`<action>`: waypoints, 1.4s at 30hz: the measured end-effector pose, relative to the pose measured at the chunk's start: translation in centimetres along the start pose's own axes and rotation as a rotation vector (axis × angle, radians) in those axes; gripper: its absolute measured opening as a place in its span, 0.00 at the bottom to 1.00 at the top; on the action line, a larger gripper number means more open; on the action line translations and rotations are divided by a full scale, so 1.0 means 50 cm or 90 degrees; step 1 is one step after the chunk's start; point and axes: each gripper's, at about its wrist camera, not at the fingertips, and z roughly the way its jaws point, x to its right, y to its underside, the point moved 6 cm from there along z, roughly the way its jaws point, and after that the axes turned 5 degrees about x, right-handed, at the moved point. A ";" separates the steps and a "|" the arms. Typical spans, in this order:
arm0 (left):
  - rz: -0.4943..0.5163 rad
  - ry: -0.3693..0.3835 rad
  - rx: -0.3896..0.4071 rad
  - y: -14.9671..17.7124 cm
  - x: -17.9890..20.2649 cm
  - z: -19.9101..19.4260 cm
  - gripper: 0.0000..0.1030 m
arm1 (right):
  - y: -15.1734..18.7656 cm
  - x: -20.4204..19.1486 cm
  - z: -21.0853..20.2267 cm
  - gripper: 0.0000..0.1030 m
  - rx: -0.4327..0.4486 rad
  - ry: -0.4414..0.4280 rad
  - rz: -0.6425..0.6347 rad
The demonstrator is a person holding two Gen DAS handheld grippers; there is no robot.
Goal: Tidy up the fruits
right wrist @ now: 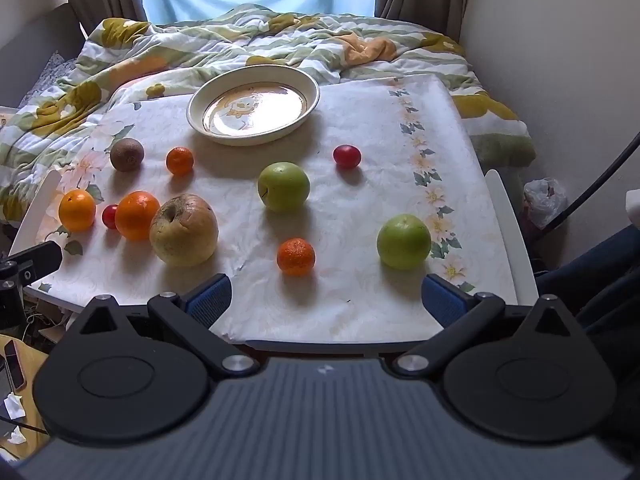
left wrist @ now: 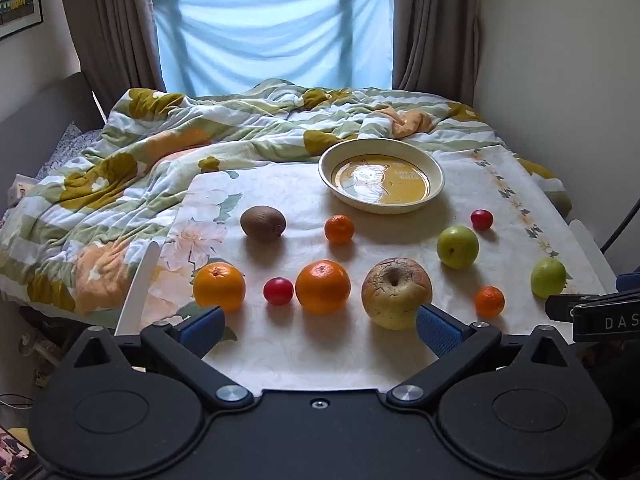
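Fruit lies scattered on a small table with a floral cloth. A cream plate stands empty at the far side. I see a kiwi, two oranges, a wrinkled yellow apple, two green apples, two small mandarins and two red cherry tomatoes. My left gripper hangs open over the near edge, empty. My right gripper is open and empty too.
A rumpled flowered quilt covers the bed behind the table. Curtains and a blue cloth hang at the window. A wall runs close on the right. White chair rails flank the table.
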 end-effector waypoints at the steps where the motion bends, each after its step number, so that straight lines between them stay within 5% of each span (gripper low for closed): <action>1: -0.005 0.002 0.000 0.000 -0.001 -0.001 1.00 | 0.000 0.000 0.000 1.00 -0.001 0.000 0.000; 42: 0.002 -0.003 0.002 -0.014 -0.009 0.015 1.00 | -0.007 -0.013 0.013 1.00 -0.010 -0.007 0.000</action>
